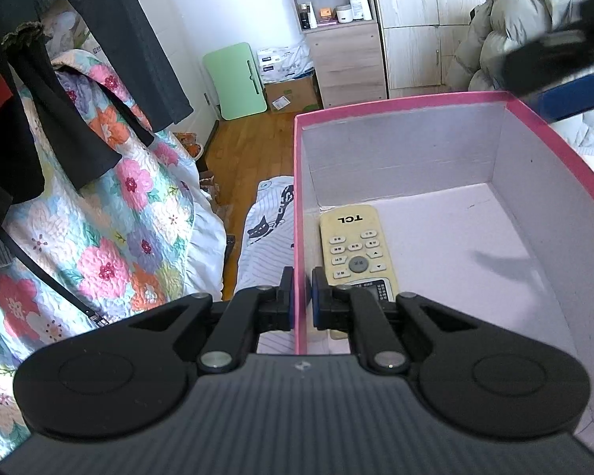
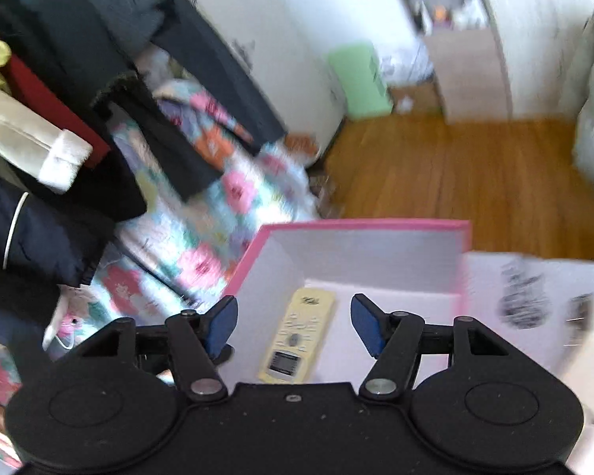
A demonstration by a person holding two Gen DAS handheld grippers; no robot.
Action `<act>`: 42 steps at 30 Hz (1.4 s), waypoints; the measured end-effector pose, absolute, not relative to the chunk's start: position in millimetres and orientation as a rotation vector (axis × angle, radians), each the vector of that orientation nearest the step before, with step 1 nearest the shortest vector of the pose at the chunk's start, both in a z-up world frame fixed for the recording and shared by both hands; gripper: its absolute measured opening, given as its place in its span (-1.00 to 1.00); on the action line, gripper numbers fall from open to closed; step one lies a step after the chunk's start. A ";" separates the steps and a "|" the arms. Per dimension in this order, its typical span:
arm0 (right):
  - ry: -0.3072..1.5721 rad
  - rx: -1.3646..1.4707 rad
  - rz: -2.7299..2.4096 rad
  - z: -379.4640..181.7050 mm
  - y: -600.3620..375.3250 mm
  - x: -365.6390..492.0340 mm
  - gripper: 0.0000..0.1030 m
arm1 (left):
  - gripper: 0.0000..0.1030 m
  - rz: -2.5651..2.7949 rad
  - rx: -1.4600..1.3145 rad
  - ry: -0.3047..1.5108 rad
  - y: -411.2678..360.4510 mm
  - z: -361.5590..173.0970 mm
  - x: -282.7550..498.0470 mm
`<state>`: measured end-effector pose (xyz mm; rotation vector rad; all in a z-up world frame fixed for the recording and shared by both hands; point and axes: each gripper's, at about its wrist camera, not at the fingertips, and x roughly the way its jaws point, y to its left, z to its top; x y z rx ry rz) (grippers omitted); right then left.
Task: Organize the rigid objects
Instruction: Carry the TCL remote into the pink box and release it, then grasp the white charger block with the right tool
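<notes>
A pink cardboard box [image 1: 475, 97] with a pale grey inside sits on the bed. A cream TCL remote control [image 1: 356, 247] lies flat on its floor by the left wall. My left gripper [image 1: 301, 297] is shut on the box's left wall, one finger outside and one inside. In the right wrist view the box [image 2: 356, 225] is below, with the remote [image 2: 301, 334] inside. My right gripper [image 2: 293, 326] is open and empty above the box. It also shows blurred at the top right of the left wrist view [image 1: 566, 59].
A floral quilt [image 1: 111, 213] and dark hanging clothes [image 1: 51, 91] are at left. A wooden floor [image 2: 475, 182], a green folded table [image 1: 235, 79], a shelf unit [image 1: 336, 27] and a padded coat [image 1: 507, 27] lie beyond. A cat-print cloth [image 1: 265, 237] lies beside the box.
</notes>
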<state>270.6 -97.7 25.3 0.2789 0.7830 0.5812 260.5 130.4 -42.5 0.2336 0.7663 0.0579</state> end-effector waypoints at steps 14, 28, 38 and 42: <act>0.699 0.174 0.151 -22.7 -266.8 154.8 0.55 | -0.80 0.085 0.312 0.775 120.8 -42.3 261.6; 0.893 -0.036 0.212 -93.0 -257.2 155.5 0.24 | -0.78 0.092 0.324 0.780 117.3 -41.9 263.6; 0.865 -0.183 0.219 -86.1 -253.2 143.8 0.40 | -0.78 0.087 0.316 0.784 121.2 -41.1 264.9; 0.741 -0.144 0.284 -68.6 -255.8 154.0 0.47 | -0.79 0.084 0.311 0.785 121.5 -40.6 265.0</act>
